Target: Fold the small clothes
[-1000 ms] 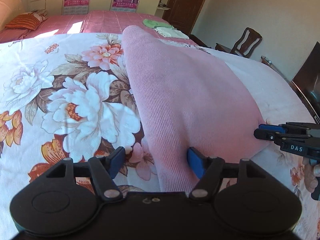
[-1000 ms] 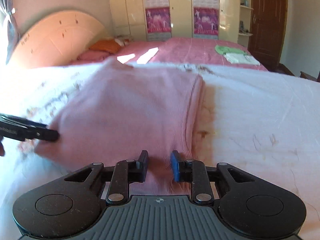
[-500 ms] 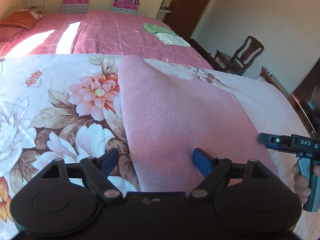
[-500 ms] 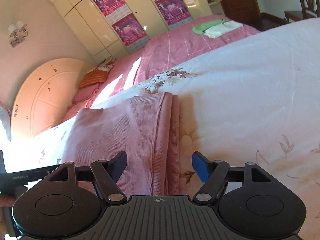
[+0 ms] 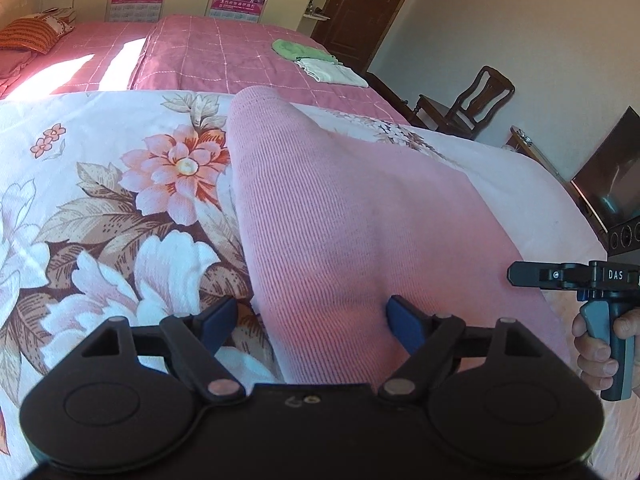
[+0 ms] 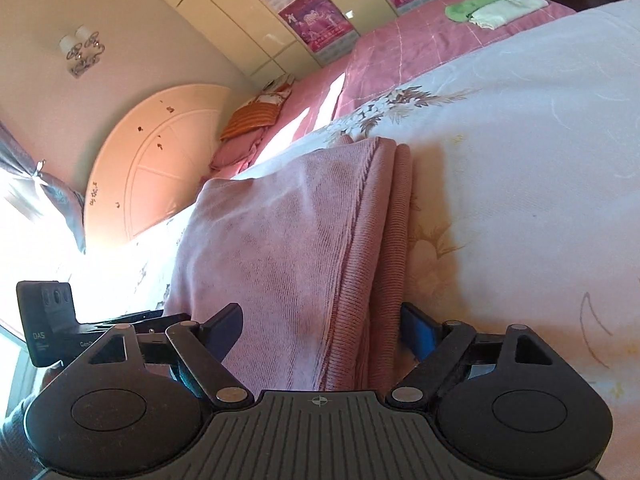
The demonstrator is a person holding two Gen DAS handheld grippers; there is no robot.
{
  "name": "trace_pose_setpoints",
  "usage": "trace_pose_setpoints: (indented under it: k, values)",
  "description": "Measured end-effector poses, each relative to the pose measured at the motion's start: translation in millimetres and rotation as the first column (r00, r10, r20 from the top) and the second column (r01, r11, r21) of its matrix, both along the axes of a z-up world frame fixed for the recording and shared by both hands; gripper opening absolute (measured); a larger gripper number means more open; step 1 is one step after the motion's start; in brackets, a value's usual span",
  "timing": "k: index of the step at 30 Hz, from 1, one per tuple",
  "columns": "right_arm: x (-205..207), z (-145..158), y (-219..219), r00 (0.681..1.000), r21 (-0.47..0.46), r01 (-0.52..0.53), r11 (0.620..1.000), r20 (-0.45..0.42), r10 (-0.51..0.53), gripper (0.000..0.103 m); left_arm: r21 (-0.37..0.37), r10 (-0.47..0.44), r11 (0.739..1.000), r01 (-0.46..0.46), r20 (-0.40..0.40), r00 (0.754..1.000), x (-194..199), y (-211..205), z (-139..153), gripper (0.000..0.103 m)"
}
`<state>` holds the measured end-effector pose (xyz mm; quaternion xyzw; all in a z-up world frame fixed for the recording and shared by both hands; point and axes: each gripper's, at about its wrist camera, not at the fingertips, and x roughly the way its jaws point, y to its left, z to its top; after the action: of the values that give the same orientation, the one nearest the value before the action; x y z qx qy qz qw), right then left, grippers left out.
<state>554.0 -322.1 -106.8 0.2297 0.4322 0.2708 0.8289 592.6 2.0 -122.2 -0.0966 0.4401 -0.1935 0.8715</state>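
Both your claws have let go since a second ago: the right claw [image 6: 322, 330], then nearly pinched on the cloth's near edge, has just been opening and now stands wide, while the left claw [image 5: 308, 322] widened earlier and now holds its spread. Neither presses the pink garment [image 5: 360, 216], though its near edge lies between each pair of pads. You have it folded flat on the floral bedspread [image 5: 120, 200], running from 6 o'clock toward 12 in the left view, stacked layers showing along its 3 o'clock edge in the right view. This piece looks about done; whether another fold is wanted, you judge. Folded green and white cloths [image 5: 316, 62] wait at 1 o'clock on the far bed.
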Motion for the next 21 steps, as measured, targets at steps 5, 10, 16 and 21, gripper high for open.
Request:
trace_pose_setpoints:
  k: [5,10,16,21]
  values:
    - [-6.1,3.6,7.8,1.000,-0.051,0.015,0.999,0.021,-0.014,0.083,-0.016,0.001,1.000,-0.001,-0.012,1.000,1.2,0.9,4.7,0.077]
    - [-10.5,8.2,-12.0,0.996,-0.062,0.092,0.994,0.027,-0.090,0.073,-0.141,-0.014,0.990,0.005,-0.067,0.998,-2.1,22.0,4.1,0.063]
    - [-6.5,1.9,-29.4,0.995,0.022,0.073,0.997,-0.071,-0.072,0.073,-0.265,-0.019,0.964,-0.015,-0.125,0.992,4.2,33.5,-13.1,0.062]
    - [4.5,1.3,-3.4,0.997,0.018,0.002,1.000,-0.073,-0.001,0.071,-0.373,-0.020,0.927,-0.047,-0.173,0.985,18.5,35.8,-26.5,0.061]
